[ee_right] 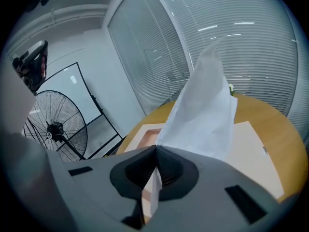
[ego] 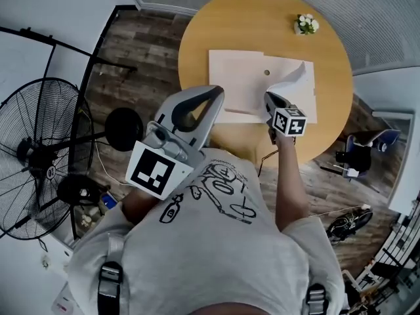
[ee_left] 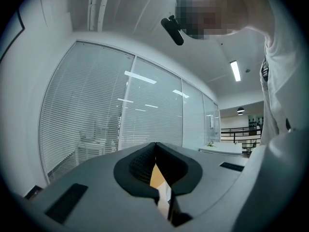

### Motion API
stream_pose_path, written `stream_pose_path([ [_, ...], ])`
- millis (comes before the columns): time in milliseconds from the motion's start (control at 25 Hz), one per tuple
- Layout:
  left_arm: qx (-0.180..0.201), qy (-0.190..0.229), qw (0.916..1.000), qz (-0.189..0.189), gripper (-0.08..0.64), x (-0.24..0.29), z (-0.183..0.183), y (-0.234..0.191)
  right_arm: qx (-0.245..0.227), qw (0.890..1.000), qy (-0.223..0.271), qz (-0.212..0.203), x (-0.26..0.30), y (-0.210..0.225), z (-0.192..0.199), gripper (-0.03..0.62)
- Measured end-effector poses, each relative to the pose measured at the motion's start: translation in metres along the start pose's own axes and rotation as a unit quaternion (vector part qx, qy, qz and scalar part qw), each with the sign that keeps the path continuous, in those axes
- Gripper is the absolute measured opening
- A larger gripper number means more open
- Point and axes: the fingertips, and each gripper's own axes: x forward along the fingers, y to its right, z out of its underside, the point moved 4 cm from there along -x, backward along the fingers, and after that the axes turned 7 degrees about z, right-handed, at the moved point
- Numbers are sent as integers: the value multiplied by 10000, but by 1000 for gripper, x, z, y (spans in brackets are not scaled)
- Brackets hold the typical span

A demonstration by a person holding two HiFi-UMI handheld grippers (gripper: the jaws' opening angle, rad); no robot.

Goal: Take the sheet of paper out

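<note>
Wood-plank flooring surrounds a round wooden table, with a standing fan off to its left and slatted blinds behind it. On the table we see 1 flat pale folder lying near the front edge, and a small pot of white flowers well apart from it at the far rim.

Our right hand-held gripper points down over the folder's right half, its jaws clamped on the lower corner of the white sheet of paper. The sheet stands up curled above the folder; we cannot tell whether its far edge sits inside the folder or only on it. An opening at the folder's left end shows a tan inner face.

Our left hand-held gripper is held level near the chest, facing the blinds, with its 2 jaws closed together on nothing.
</note>
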Motion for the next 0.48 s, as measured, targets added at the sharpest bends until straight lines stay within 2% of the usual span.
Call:
stream_pose_path([
  [480,-3,-9,10000,11,20,-1,0,1,-96,9990,443,-15,-29,-16,-28,9],
])
